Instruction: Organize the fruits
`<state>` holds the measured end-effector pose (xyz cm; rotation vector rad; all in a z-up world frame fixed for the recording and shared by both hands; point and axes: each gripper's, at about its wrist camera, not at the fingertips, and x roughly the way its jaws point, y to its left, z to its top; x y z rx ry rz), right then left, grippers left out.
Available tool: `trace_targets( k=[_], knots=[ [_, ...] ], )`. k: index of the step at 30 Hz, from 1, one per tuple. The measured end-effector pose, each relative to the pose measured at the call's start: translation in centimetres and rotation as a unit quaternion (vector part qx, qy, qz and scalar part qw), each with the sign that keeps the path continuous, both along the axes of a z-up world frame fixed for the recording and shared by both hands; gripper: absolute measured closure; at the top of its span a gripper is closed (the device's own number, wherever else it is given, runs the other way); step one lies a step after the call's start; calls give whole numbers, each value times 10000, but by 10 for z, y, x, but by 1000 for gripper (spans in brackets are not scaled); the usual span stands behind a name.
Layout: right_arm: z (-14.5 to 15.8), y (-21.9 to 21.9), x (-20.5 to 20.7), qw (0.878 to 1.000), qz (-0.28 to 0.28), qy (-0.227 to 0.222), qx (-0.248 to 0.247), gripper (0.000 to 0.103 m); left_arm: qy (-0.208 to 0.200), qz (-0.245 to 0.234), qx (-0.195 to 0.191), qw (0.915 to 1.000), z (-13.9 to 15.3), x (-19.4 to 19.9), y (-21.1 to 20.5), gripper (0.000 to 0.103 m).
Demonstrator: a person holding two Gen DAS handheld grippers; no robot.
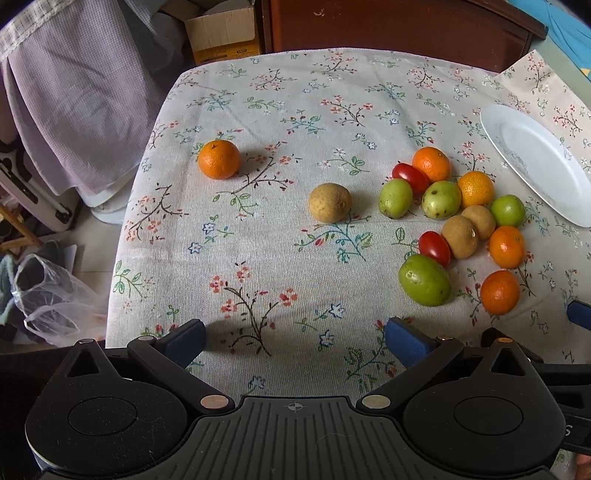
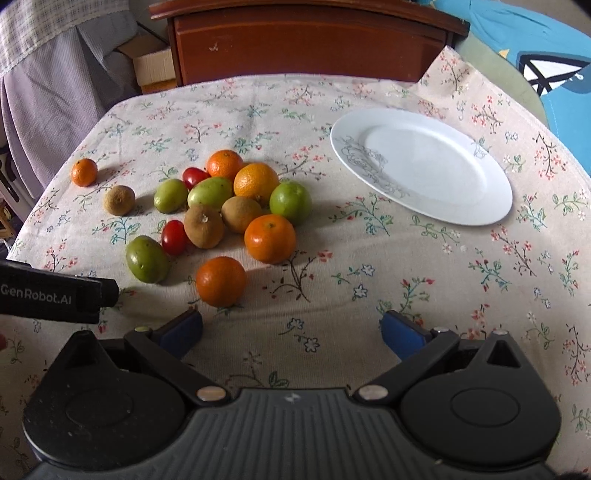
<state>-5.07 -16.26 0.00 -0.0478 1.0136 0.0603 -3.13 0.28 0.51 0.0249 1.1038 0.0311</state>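
Floral-print cloth [image 2: 406, 266] covers the desk; dark red-brown wooden cabinet [image 2: 306, 40] sits behind it, open cardboard box [image 1: 221, 33] and lilac checked fabric [image 1: 77, 85] to the left, clear plastic bag [image 1: 48, 295] on the floor.

Progress, as I judge it: nothing sorted yet. White oval ceramic plate [image 2: 424, 166] is bare, far right of the desk, well apart from the fruit.

Fruit layout:
- Main cluster [image 2: 229, 210] centre-left in the right wrist view: small orange mandarins, green plum-like fruits, brown kiwi-like fruits, two red cherry tomatoes, mostly touching.
- Nearest mandarin [image 2: 221, 281] sits apart, just ahead of the right tool.
- Lone mandarin [image 1: 218, 159] and lone brown fruit [image 1: 330, 202] lie well left of the cluster.

Tools: left tool [image 1: 295, 341] has blue pads spread apart, holding nothing, over bare cloth. Right tool [image 2: 291, 334] likewise spread and unloaded.

Left to do: essentially everything, whether that means grouping by kind or moving the fruit to the plate.
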Motion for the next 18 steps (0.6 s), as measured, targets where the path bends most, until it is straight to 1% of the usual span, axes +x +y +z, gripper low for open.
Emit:
trace_targets(
  k=[2, 3, 8, 10, 13, 18],
  knots=[
    [2, -2, 1, 9998, 1, 202, 13, 1, 81, 67, -28, 9999, 0, -2, 2, 0],
    [2, -2, 1, 9996, -19, 276, 10, 1, 96, 63, 16, 9999, 0, -4, 2, 0],
    [4, -2, 4, 9979, -228, 614, -25, 1, 116, 68, 28, 9999, 0, -5, 2, 0],
    [3, -2, 6, 9974, -277, 662, -18, 1, 130, 132, 15, 9998, 0, -4, 2, 0],
    [3, 0, 6, 9971, -342, 676, -29, 0, -27, 218, 41, 9997, -1, -3, 0, 0],
    [3, 1, 3, 9976, -372, 574, -45, 0, -141, 237, 42, 9996, -1, -5, 0, 0]
  ],
)
